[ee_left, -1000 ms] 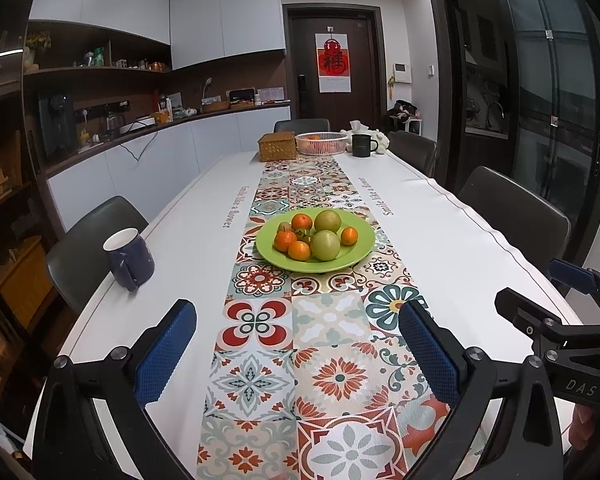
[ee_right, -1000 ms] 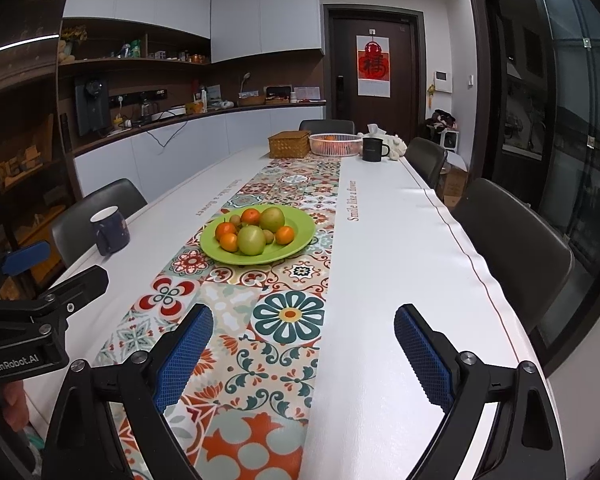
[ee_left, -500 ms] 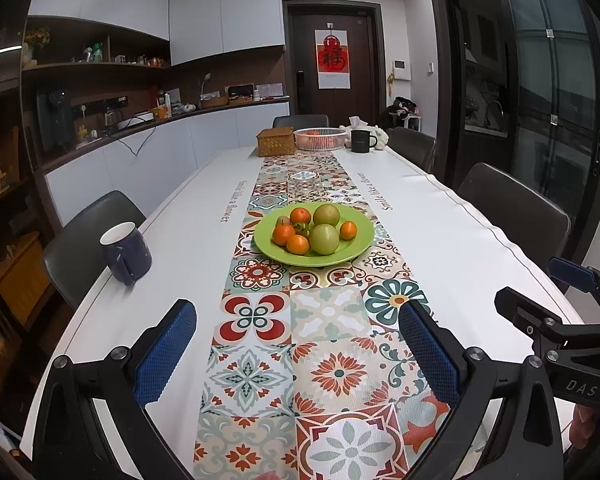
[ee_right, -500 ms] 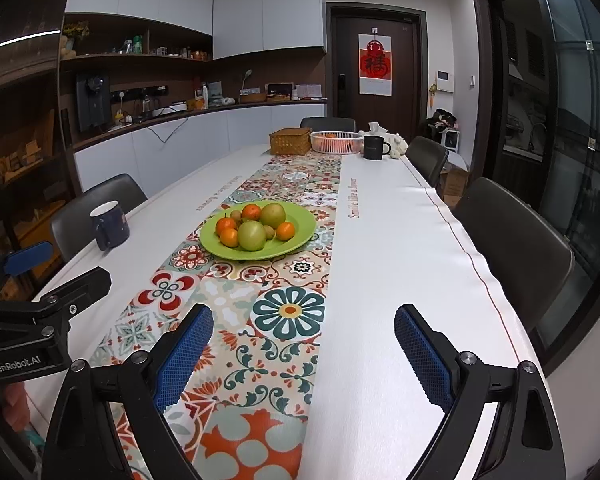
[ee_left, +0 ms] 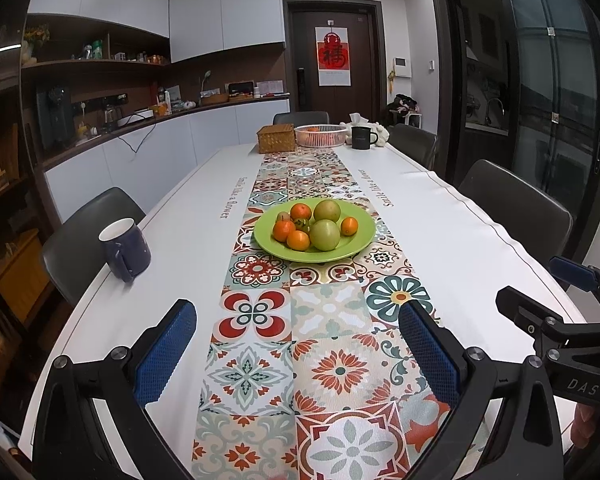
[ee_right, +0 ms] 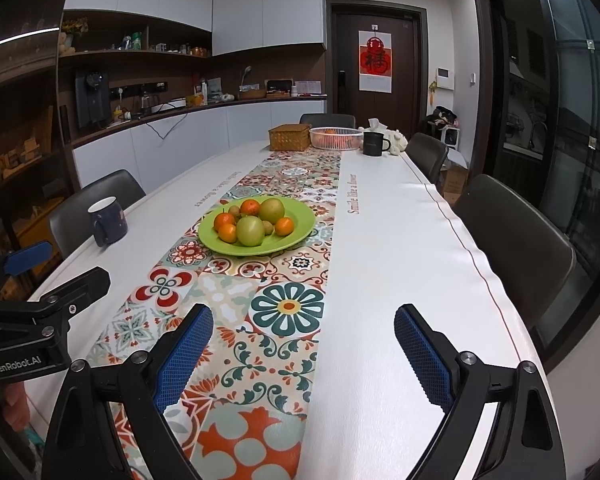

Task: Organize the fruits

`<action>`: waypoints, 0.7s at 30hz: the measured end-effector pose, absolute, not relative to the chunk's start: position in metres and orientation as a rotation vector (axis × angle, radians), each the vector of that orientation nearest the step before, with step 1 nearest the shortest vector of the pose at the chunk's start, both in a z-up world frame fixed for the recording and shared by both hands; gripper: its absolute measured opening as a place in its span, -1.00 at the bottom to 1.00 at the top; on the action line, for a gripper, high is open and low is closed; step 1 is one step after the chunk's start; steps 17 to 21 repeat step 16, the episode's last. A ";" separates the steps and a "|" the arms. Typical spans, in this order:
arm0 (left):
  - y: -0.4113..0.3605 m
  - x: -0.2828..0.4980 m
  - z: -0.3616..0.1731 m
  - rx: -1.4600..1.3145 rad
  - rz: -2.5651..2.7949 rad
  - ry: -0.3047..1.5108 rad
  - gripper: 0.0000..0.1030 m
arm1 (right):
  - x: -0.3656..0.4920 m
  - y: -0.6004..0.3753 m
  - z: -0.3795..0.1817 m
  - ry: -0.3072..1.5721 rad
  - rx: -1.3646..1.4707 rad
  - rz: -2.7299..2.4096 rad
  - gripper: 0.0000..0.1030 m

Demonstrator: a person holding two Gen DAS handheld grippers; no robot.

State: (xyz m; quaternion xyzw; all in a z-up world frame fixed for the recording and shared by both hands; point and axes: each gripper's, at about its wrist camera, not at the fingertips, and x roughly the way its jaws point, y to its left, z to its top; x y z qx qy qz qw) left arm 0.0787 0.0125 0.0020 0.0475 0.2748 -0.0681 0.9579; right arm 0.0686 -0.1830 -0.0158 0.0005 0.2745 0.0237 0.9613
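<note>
My left gripper and right gripper gape wide and empty low in frame, fruit plate mid-frame beyond them.

Green plate on patterned runner, heaped with oranges and 2 green fruits

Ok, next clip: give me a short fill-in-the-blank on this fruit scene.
1. The fruit sits on a ____ plate.
2. Both the left gripper and the right gripper are ____.
3. The blue mug stands to the ____ of the plate.

Missing words: green; open; left
</note>
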 end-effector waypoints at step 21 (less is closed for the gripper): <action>0.012 0.080 -0.004 0.094 -0.136 0.561 1.00 | 0.070 -0.185 -0.021 0.563 -0.002 0.048 0.80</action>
